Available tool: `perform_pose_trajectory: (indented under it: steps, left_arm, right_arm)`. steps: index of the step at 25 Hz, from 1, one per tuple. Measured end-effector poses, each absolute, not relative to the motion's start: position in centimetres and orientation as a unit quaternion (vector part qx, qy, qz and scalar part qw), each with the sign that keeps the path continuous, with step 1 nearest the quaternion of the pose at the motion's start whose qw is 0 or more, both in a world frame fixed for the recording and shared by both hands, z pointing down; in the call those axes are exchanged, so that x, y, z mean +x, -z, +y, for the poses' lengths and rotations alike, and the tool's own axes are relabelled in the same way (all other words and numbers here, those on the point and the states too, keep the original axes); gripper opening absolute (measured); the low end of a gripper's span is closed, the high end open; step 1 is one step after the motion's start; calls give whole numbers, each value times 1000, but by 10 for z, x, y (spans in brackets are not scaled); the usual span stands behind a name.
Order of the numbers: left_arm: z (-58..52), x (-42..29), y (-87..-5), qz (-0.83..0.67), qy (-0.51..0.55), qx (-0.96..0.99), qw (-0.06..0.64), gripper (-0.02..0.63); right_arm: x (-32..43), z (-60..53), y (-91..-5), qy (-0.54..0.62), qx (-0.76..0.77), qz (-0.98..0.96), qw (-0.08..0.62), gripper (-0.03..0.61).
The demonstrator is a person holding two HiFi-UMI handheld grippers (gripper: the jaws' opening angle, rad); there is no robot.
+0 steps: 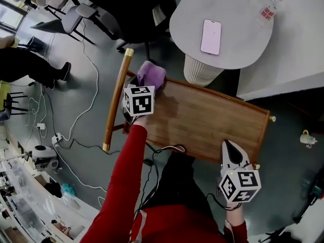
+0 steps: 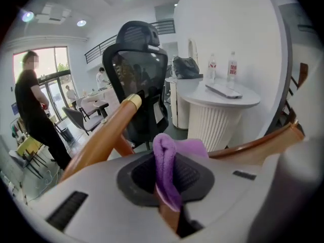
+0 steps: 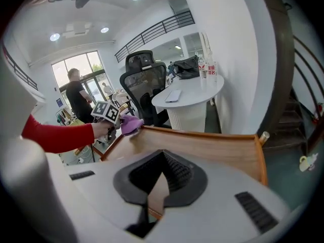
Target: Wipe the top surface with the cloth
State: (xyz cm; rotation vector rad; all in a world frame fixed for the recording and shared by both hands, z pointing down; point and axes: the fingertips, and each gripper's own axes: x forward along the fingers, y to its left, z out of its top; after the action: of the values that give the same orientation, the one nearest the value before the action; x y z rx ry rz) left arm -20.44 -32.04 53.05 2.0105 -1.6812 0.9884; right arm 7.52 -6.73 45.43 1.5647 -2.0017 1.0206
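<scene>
Cloth (image 2: 165,158) tight in left gripper (image 2: 167,178)

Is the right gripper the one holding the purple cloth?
No, the purple cloth is pinched in the left gripper at a corner of the wooden top, while the right gripper holds nothing.

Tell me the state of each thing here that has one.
Cloth: bunched, pressed on the top's far left corner.
Left gripper: shut on cloth.
Right gripper: shut, empty.
Top: bare besides the cloth.
Phone: flat on the round table.
Bottles: upright.
</scene>
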Motion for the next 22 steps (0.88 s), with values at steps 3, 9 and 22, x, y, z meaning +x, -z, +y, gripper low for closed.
perform_pose_trajectory:
  steps: [3,9,22]
  left_arm:
    - [-316,-199,-500,-588,-317,731,141,49]
    - [-275,-171,-387,-555,-202,805,52,49]
    - [-116,-85,-314,-408,-113,906,-12,49]
  right_arm:
    - [72,-75,-446,-349,570,-720,187,3]
    - [83,-83,-396,-278,604,-737,121,3]
    - [107,-34,-333,-194,659,-725,42,3]
